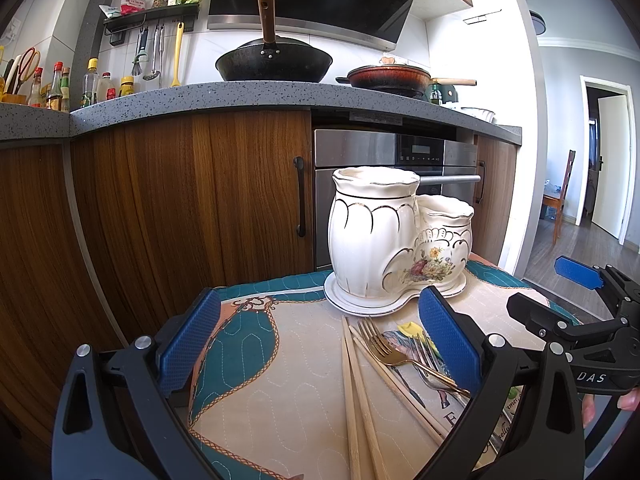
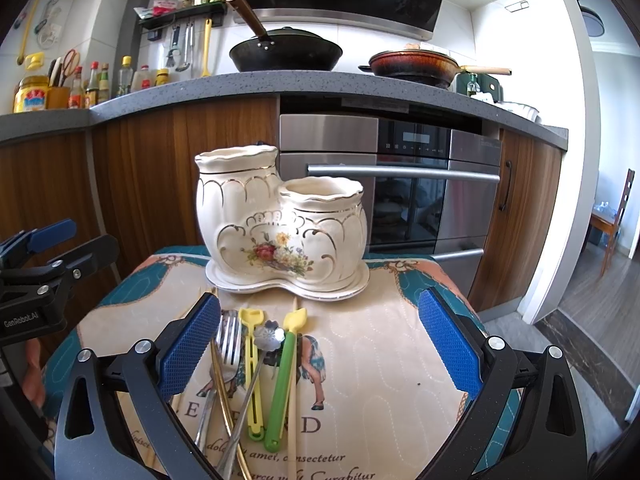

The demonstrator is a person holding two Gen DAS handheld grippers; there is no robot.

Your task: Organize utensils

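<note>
A cream ceramic utensil holder (image 1: pixel 384 240) (image 2: pixel 280 216) with two cups and a flower print stands on its saucer at the back of a quilted mat (image 1: pixel 272 392) (image 2: pixel 380 360). In front of it lie wooden chopsticks (image 1: pixel 356 392), a gold fork (image 1: pixel 384 348), a silver fork (image 2: pixel 230 340), a yellow utensil (image 2: pixel 252 372), a flower-headed spoon (image 2: pixel 270 338) and a green-handled spoon (image 2: pixel 284 380). My left gripper (image 1: pixel 320 344) is open above the mat, left of the pile, with nothing in it. My right gripper (image 2: pixel 320 344) is open over the pile's right side, also with nothing in it.
Behind the mat stand wooden cabinets (image 1: pixel 192 208) and a steel oven (image 2: pixel 400 184). The grey counter (image 1: pixel 240 96) above carries a black wok (image 1: pixel 274 64), a brown pan (image 2: pixel 412 64) and several bottles. Wooden floor (image 2: pixel 592 312) opens to the right.
</note>
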